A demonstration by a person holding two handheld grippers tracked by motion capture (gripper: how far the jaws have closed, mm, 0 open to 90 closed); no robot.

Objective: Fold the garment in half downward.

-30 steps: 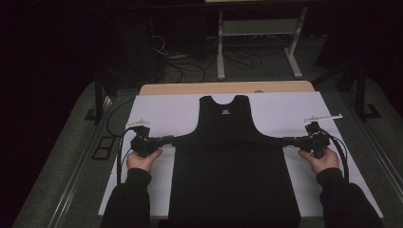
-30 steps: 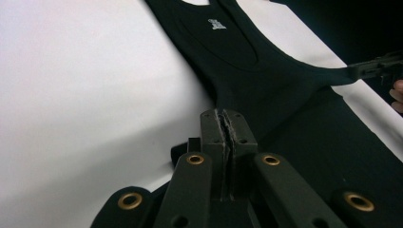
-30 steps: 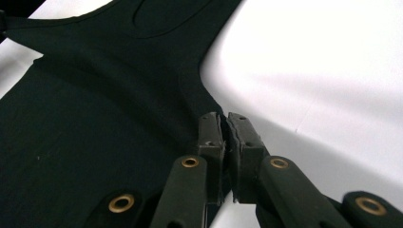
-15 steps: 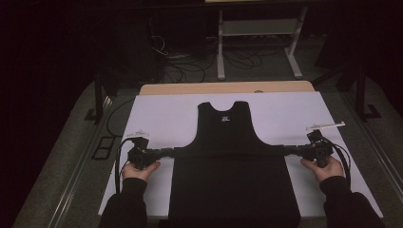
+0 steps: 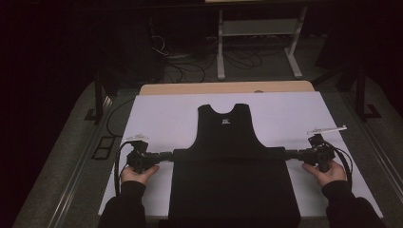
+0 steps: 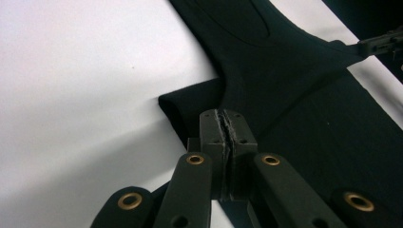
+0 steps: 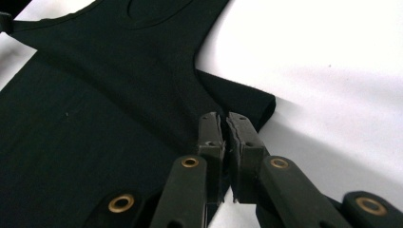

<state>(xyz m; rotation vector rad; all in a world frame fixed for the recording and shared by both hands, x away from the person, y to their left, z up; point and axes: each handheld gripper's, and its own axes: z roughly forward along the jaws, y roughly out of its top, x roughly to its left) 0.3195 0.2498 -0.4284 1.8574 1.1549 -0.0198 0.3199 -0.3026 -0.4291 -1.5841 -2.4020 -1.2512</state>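
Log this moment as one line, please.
left gripper: shut on black shirt | right gripper: shut on black shirt | shirt: flat on white sheet

1. Black garment point(image 5: 233, 156): a small pale neck label point(image 5: 226, 121) sits just below the neckline in the high view (print too small to read).
2. No other legible text, numbers or signs noted.

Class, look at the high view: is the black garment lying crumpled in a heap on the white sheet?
No. The black garment lies spread flat on the white sheet, neckline away from the person.
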